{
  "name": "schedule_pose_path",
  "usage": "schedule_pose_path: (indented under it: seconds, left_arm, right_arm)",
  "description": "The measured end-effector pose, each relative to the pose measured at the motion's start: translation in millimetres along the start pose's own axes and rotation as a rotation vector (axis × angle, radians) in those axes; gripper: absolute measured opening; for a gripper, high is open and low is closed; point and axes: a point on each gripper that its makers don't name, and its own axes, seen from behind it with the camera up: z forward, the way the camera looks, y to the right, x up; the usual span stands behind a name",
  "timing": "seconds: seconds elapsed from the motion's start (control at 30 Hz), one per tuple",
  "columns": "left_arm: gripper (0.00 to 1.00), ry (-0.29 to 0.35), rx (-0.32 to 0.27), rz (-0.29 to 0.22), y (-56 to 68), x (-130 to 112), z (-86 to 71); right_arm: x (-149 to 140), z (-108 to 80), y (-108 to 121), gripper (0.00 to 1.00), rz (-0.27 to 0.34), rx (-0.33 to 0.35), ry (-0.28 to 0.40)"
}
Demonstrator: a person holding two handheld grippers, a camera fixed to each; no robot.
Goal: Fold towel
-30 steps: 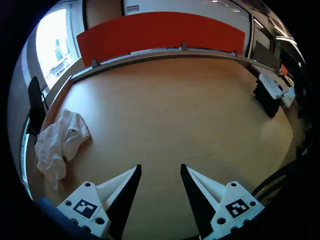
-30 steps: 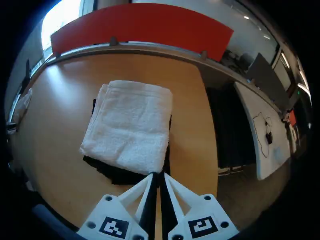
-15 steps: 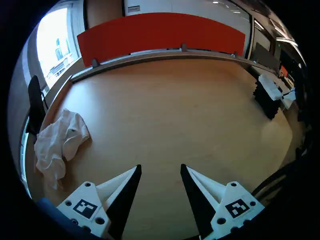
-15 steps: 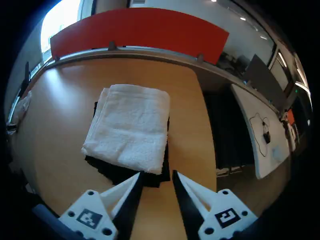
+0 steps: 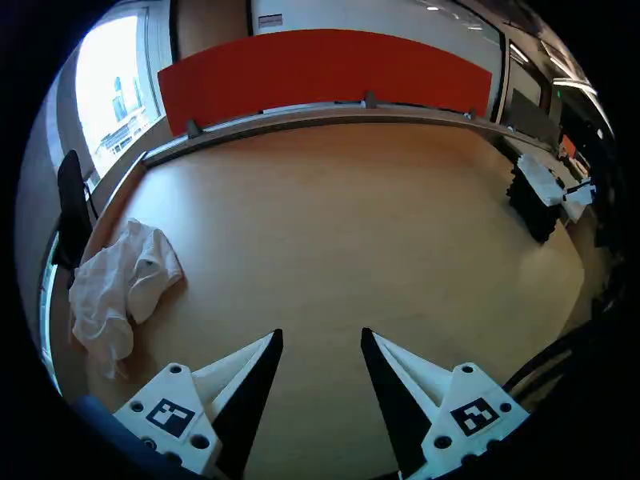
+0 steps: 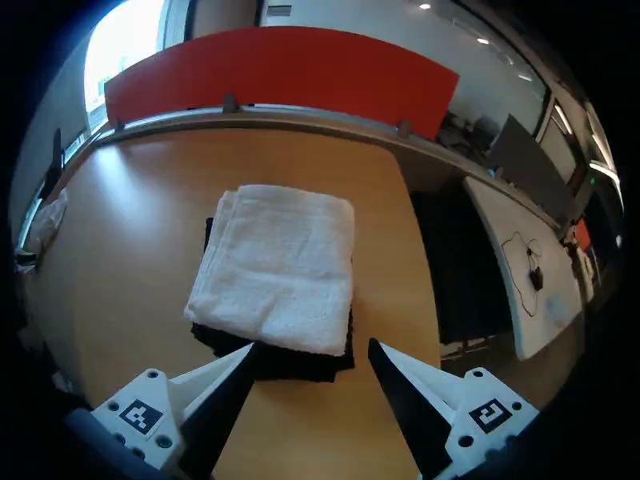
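Your right gripper (image 6: 310,345) hovered, fingers spread, just short of the folded white towel (image 6: 276,264) squared atop a dark stack (image 6: 308,366), likely finished. Your left gripper (image 5: 318,333), also spread, hung idle over the table (image 5: 344,224).

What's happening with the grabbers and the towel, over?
Left gripper open, empty, above light wooden table. Right gripper open, empty, facing folded white terry towel stacked on black folded fabric. Nothing in the way.
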Motion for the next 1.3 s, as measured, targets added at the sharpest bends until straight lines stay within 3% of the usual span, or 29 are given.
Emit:
schedule_pose_path:
  seconds: [0.47, 0.77, 1.07, 1.3]
  left_arm:
    - [0.71, 0.032, 0.015, -0.027, -9.2, 11.0, -5.1]
    - [0.71, 0.043, 0.025, -0.031, -11.3, 15.3, -6.2]
    - [0.71, 0.062, 0.032, -0.043, -11.9, 20.9, -7.0]
    - [0.71, 0.128, 0.046, -0.072, -19.2, 41.1, -9.0]
  right_arm:
    - [63.1, -16.2, -29.2, 1.00, 0.104, -0.008, 0.245]
    - [97.9, -28.3, -35.3, 1.00, 0.168, -0.046, 0.425]
    - [117.0, -42.1, -43.5, 1.00, 0.150, -0.058, 0.531]
    - [133.9, -53.6, -49.9, 1.00, 0.141, -0.066, 0.596]
